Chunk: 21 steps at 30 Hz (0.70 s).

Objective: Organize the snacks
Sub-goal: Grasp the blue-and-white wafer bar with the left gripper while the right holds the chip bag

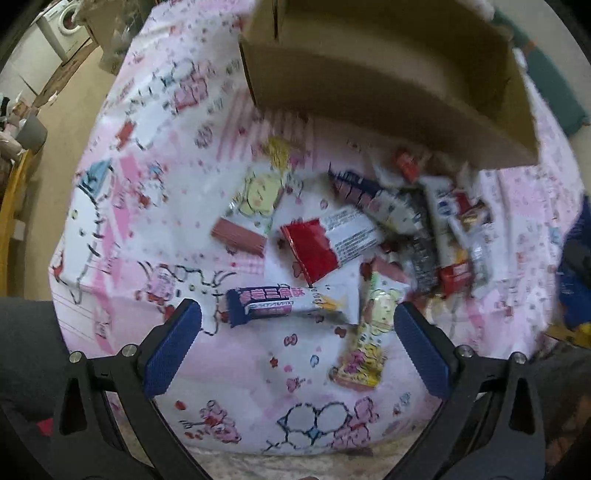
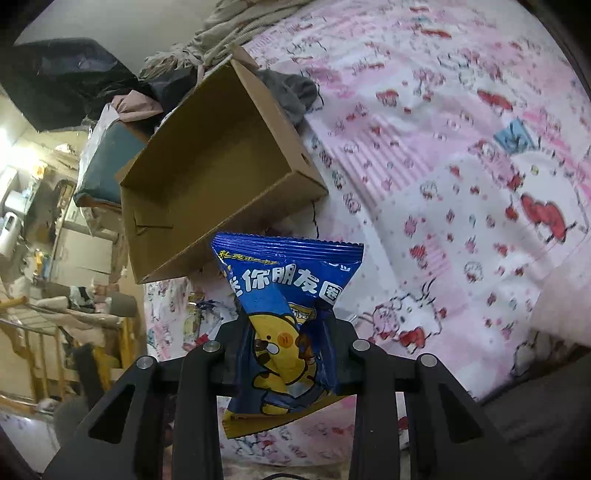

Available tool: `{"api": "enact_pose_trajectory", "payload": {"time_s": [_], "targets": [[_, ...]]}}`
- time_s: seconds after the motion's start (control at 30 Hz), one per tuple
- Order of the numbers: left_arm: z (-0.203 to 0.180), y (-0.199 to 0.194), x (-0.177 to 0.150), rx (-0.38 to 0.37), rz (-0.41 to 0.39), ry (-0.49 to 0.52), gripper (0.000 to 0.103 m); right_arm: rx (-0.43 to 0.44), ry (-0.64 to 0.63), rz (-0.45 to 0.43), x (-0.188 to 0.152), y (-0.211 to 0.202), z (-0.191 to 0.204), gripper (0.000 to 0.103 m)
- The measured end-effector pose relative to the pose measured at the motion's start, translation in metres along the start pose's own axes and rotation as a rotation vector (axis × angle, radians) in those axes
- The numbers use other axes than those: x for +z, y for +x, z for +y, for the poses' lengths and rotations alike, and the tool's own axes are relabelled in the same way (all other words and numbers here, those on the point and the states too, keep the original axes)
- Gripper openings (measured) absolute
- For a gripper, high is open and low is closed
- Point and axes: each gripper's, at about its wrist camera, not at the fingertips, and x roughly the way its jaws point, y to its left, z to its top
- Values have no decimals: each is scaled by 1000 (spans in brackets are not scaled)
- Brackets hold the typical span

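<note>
Left gripper (image 1: pixel 297 332): black arms with blue ribbed pads (image 1: pixel 173 347), jaws wide apart, nothing between them, pointing steeply down over the bedsheet
Right gripper (image 2: pixel 291 332): black arms, jaws clamped on the lower half of a blue foil snack bag, pads hidden behind the foil
Blue foil snack bag (image 2: pixel 288 314): printed with white characters and a yellow cartoon animal, crimped top edge upward, pinched and creased at the waist, held clear of the sheet
Navy-and-white snack bar wrapper (image 1: pixel 284 304): flat on the sheet, just beyond the left gripper, lying crosswise between the two pads' tips
Yellow-and-pink cartoon snack packet (image 1: pixel 369 332): lengthwise just inside the right-hand pad, one end near the navy bar
Red-and-white flat packet (image 1: pixel 328 240): above the navy bar, red end toward the left of the view
Pink wafer bar (image 1: pixel 238 236): alone, left of the red packet, apart from it
Pale yellow cartoon packet (image 1: pixel 258 192): just above the pink bar
Snack heap (image 1: pixel 424 221): mixed white, red, navy and dark wrappers overlapping to the right of the red packet, too blurred to tell singly
Brown cardboard box (image 1: pixel 388 85): open, at the far side of the heap in the left view; seen in the right view (image 2: pixel 207 177) with nothing inside, beyond the blue bag
Pink cartoon-print bedsheet (image 1: pixel 147 206): under snacks and box alike
Grey crumpled cloth (image 2: pixel 291 96): against the box's far corner
White washing machine (image 1: pixel 62 26): far upper left, off the bed
</note>
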Motion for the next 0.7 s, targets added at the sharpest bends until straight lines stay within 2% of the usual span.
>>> {"api": "enact_pose_trajectory", "payload": {"time_s": [0.07,0.2,0.47,0.7], "targets": [[-4,11,-1,19,24,4,103,4,-11,-4,0,2,-3,33],[-12,22,-5,102,7,45,103,-3,-40,-1,1,6,1,33],[-20,27,-14,100,-19,57,103,24,-21,13,3,10,-2,33],[3,33,-14,115,6,23,103,30,-11,18,3,12,-3,33]]}}
